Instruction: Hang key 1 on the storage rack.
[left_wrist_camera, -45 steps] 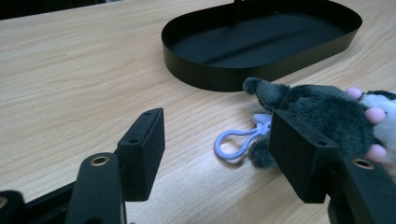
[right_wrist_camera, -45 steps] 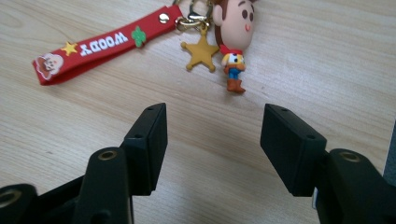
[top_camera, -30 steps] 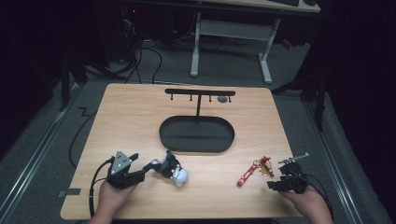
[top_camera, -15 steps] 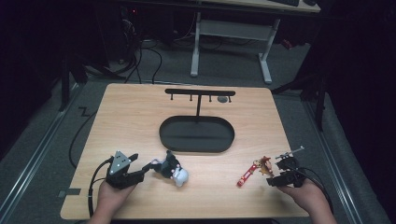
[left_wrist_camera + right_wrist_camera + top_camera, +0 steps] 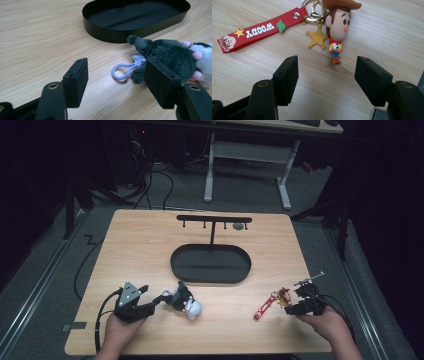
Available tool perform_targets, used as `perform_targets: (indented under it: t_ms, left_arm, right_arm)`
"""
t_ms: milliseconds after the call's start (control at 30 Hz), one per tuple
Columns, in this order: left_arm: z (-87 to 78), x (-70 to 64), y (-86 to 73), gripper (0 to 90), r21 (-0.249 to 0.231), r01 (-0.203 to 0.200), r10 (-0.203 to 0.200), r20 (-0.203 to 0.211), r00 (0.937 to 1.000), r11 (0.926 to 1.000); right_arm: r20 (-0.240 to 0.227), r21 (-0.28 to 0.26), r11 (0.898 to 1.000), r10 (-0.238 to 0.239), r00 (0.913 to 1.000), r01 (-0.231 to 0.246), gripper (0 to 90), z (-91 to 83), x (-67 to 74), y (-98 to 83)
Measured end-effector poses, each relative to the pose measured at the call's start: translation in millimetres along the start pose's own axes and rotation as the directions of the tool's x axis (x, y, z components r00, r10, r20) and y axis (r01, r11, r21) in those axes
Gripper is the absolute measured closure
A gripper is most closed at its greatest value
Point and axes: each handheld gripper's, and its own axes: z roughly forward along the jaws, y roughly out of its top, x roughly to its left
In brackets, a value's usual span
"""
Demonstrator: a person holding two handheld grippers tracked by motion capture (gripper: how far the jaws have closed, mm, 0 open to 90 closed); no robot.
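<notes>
1. Left gripper [image 5: 159,301] lies low on the worktop [image 5: 140,250] at its near left, and in the left gripper view its jaws stand spread with nothing pinched between them.
2. Just past those jaws lies a grey plush toy [image 5: 167,56] on its side; the right-hand jaw sits close against its fur, though whether it touches I cannot tell.
3. A pale blue clip loop [image 5: 123,71] on the toy lies flat on the wood in the gap ahead of the jaws.
4. Right gripper [image 5: 296,299] rests at the near right of the worktop, its jaws likewise spread and gripping nothing.
5. Ahead of it, apart from both jaws, lies a cowboy figure keychain [image 5: 337,30] with a brown hat, feet pointing toward the gripper.
6. A gold star charm [image 5: 318,38] lies just beside the figure, and a red strap [image 5: 260,30] printed with a name runs off to the left from the same ring.
7. A black oval tray [image 5: 210,265] sits mid-worktop, well apart from the keychain and near the plush toy.
8. Behind the tray stands a black hook rack [image 5: 214,220].
</notes>
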Motion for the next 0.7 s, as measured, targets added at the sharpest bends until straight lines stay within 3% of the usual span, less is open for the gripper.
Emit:
perform_targets:
  t_ms: [700]
  left_arm:
    - [-4.9, 3.9, -1.8, 36.7, 0.009, 0.007, -0.007, -0.012, 0.9999, 0.9999]
  right_arm:
    - [0.020, -0.014, 0.999, -0.035, 0.9992, 0.035, 41.2, 0.4, -4.6, 13.1]
